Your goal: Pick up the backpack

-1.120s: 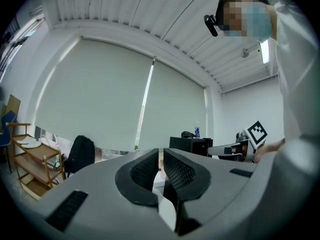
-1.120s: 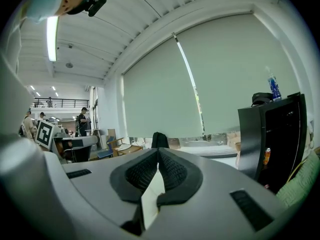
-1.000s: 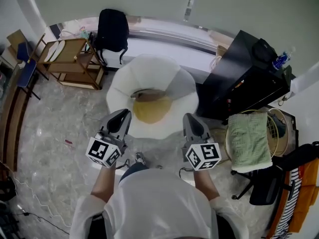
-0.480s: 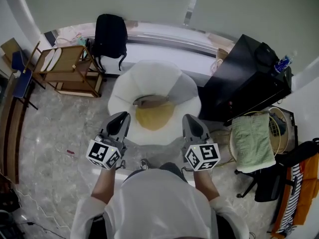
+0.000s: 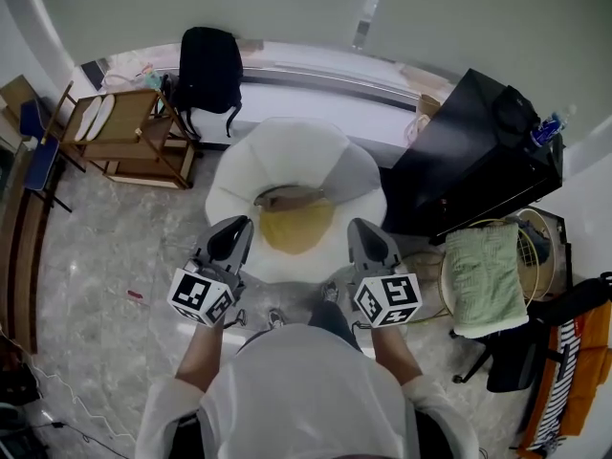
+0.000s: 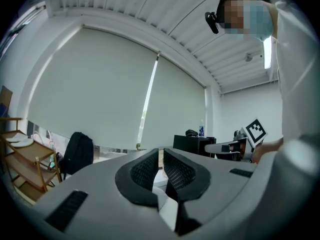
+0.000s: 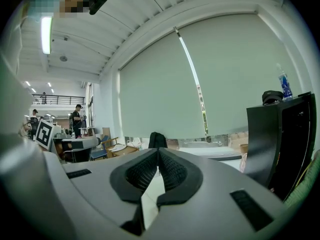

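Note:
A black backpack (image 5: 210, 68) stands upright against the window ledge at the back, left of centre; it also shows in the left gripper view as the backpack (image 6: 77, 151) and small in the right gripper view as the backpack (image 7: 157, 140). My left gripper (image 5: 234, 228) and right gripper (image 5: 363, 229) are held level side by side in front of the person, both shut and empty, over the near rim of a white armchair (image 5: 287, 156). The backpack is well beyond both, with the chair between.
A wooden shelf cart (image 5: 129, 134) stands left of the backpack. A black cabinet (image 5: 473, 156) with a bottle on top is at the right, with a basket holding a green towel (image 5: 488, 275) beside it. A yellow cushion (image 5: 295, 226) lies in the armchair.
The person has stepped forward; both grippers moved closer to the armchair and the window. Both stayed shut.

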A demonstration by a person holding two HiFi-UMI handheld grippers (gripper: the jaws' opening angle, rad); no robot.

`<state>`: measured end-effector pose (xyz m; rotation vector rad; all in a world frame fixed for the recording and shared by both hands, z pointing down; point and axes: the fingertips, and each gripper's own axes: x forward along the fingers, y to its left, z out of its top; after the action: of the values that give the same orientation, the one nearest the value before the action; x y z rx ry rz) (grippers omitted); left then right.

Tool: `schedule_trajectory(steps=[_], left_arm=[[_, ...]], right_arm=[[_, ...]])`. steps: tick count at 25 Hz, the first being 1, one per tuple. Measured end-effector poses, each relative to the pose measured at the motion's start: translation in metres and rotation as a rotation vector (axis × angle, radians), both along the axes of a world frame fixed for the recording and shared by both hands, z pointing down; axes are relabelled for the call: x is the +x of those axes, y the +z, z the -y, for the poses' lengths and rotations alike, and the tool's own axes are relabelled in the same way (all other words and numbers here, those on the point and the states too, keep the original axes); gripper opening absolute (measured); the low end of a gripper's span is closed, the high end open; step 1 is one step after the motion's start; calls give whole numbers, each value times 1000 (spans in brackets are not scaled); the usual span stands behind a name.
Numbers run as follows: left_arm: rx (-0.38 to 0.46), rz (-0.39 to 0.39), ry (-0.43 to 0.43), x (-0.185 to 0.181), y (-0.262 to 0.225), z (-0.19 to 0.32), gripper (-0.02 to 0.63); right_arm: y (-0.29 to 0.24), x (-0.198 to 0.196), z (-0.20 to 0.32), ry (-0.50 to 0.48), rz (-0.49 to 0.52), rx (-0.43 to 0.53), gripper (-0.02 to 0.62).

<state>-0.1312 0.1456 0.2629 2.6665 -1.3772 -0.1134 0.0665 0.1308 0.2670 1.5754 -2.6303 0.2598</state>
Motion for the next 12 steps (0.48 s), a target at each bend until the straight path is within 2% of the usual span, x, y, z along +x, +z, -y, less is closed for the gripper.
schedule_trajectory(steps=[5,12], left_arm=[[4,-3,-70,8,0,25,55],[12,-5,-157,45,-5,71,55]], right_arm=[[2,14,31,-48,1,-3,29],[-1,48,88,-137,-6,2,30]])
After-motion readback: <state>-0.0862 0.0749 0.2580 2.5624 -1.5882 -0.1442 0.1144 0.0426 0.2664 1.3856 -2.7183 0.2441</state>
